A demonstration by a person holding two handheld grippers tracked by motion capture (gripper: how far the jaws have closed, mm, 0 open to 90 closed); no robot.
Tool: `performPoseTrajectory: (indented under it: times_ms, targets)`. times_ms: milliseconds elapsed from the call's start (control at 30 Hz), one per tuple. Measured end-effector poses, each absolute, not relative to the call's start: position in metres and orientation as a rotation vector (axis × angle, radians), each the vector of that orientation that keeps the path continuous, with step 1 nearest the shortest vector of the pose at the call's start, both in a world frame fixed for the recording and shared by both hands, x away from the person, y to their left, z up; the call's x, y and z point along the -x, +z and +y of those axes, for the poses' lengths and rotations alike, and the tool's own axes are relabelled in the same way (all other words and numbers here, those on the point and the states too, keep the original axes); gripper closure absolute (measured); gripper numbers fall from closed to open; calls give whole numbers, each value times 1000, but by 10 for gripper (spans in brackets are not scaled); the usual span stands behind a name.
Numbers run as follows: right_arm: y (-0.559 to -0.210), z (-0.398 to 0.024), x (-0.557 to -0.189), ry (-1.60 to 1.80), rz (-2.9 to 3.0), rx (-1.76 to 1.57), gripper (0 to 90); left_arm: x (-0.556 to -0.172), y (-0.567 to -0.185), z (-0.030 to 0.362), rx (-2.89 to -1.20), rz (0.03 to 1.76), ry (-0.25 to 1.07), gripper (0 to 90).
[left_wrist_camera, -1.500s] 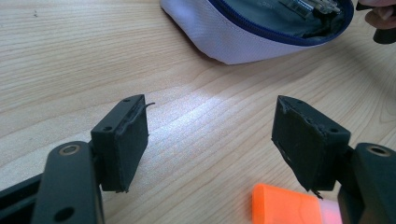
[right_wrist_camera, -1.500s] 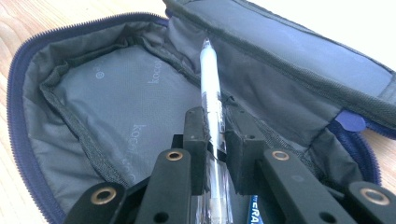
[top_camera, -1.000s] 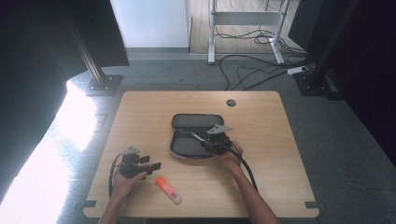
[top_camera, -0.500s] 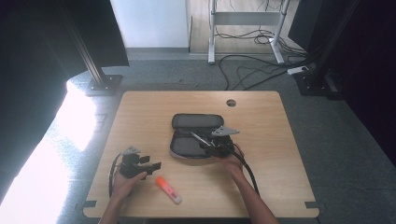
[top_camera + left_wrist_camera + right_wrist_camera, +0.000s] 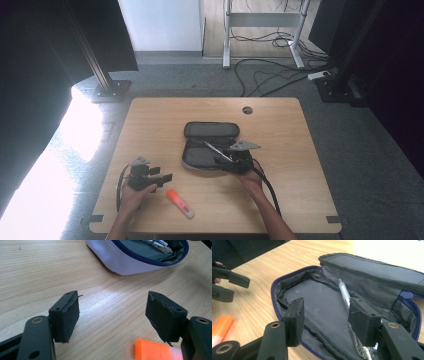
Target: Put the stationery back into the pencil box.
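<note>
Orange highlighter [image 5: 179, 203] on the bench [image 5: 300, 150] nearest the person, left gripper [image 5: 162, 178] just beside it with fingers wide and empty, right gripper [image 5: 222, 162] over the open pencil case [image 5: 207, 131] beyond, fingers just opened, apart from the clear pen [image 5: 344, 293] lying inside

Beside my matt black pads [image 5: 295, 320], the pencil case [image 5: 317, 302] is soft grey cloth; inside it a clear glossy plastic pen [image 5: 344, 293]; wood-grain table [image 5: 37, 270].

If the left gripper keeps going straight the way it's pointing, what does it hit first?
Probably the near wall of the open pencil case: the left gripper points at it across bare table. The orange highlighter lies low beside its right jaw, likely off that line, though depth is unclear.
</note>
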State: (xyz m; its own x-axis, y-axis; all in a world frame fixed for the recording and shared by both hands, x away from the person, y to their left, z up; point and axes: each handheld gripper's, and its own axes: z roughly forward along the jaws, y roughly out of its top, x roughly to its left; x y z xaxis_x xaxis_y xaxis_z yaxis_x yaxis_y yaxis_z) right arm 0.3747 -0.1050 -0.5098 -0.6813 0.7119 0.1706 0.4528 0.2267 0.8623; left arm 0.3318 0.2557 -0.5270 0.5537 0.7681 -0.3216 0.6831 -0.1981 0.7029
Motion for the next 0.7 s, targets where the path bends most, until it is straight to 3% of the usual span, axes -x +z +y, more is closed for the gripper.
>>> performPoseTrajectory:
  times_ms: [700]
  targets:
    - [-503,-97,-341,1524,2263,-1019,456,-332,-527,256,-1935,1175,128,276]
